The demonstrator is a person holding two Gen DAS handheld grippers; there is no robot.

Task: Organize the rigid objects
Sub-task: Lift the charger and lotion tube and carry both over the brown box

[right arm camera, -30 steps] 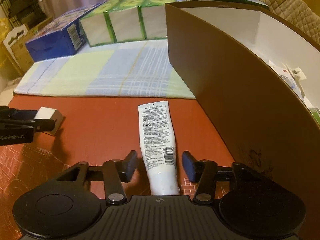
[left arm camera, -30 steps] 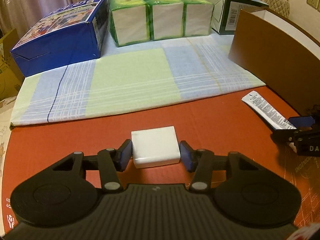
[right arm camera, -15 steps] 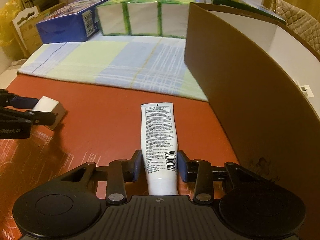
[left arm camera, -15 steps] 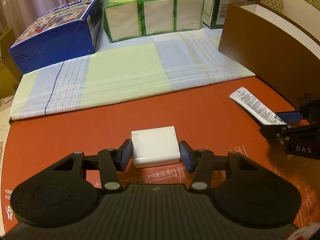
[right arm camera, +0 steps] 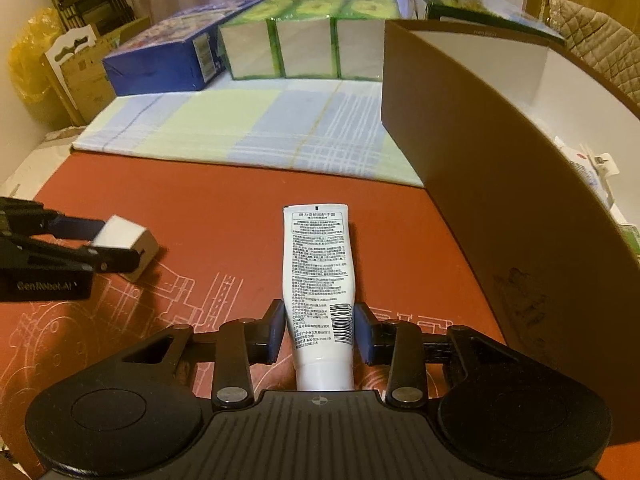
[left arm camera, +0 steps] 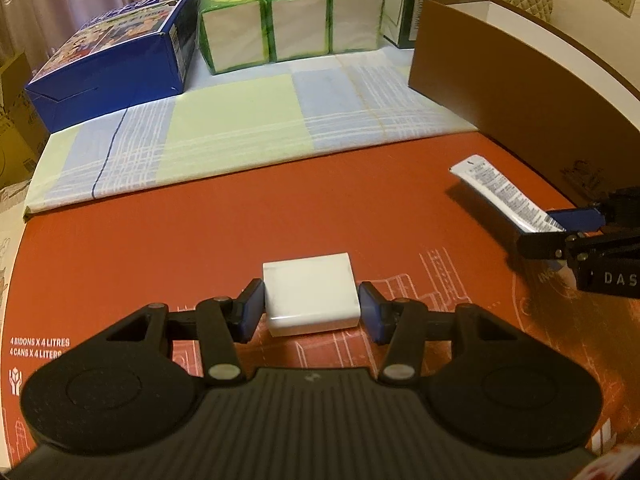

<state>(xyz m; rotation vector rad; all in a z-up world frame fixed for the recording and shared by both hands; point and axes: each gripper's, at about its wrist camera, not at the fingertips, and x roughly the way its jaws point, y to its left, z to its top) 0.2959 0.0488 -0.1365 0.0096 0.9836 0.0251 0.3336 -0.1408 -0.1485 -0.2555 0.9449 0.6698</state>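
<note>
Since a second ago the right gripper (right arm camera: pixel 319 334) has closed on the white tube (right arm camera: pixel 318 276), which lay loose between open jaws then; now both blue pads press its lower end and its far end has lifted off the red mat (right arm camera: pixel 224 216), casting a shadow in the left view. Left gripper (left arm camera: pixel 312 312) holds the white block (left arm camera: pixel 310 294) as before, pads against both its sides, near the middle of the mat. To the right stands the brown box (right arm camera: pixel 500 184), open at the top, with small items inside. Beyond the mat lies a plaid cloth (left arm camera: pixel 240 120); at its far edge sit a blue box (left arm camera: pixel 116 72) and green packs (left arm camera: pixel 288 20).
</note>
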